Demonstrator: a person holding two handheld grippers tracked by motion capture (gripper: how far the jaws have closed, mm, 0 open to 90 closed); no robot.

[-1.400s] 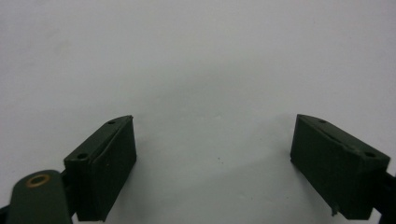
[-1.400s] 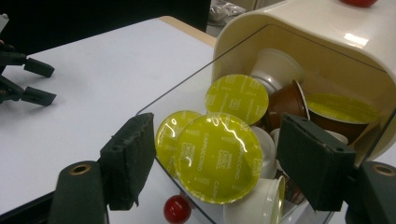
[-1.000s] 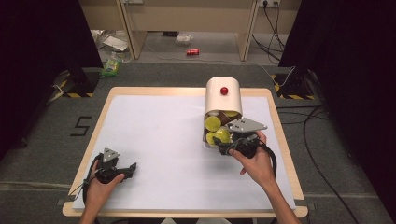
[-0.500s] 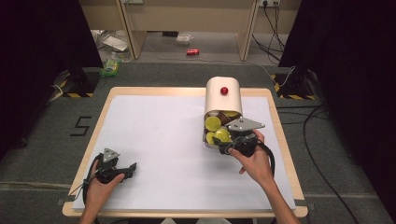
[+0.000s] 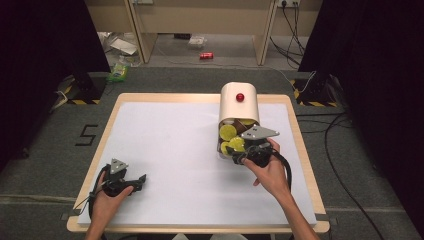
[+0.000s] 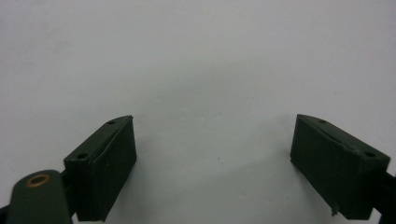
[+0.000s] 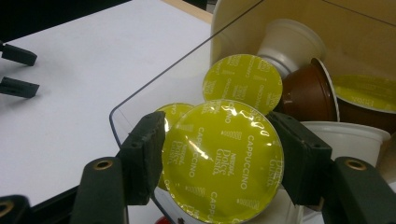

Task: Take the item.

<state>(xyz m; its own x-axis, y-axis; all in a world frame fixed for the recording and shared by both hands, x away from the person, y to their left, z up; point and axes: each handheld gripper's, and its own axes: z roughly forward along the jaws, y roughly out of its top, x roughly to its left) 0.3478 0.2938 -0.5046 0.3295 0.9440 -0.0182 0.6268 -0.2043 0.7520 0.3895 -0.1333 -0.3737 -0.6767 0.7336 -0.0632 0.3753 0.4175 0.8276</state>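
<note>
We saw a coffee capsule (image 7: pixel 223 163) with a glossy yellow-green foil lid, printed "Dolce Gusto Cappuccino", clamped between the matte black jaws of the right gripper (image 7: pixel 223 161), which pressed on its round rim from both sides. It sat at the open mouth of a cream, round-topped dispenser (image 5: pixel 238 102) with a red knob (image 5: pixel 240 97), lying on the right half of the table (image 5: pixel 165 145). Behind the held capsule lay another yellow-lidded capsule (image 7: pixel 243 81), a white plastic cup-shaped one (image 7: pixel 290 44) and a brown one (image 7: pixel 310 93), all heaped inside the dispenser behind a clear curved plastic lip (image 7: pixel 140 100). The table had a smooth white top edged in pale wood. At its near left corner, the left gripper (image 6: pixel 212 158) rested over the bare white surface, its blocky jaws spread wide and holding nothing.
</note>
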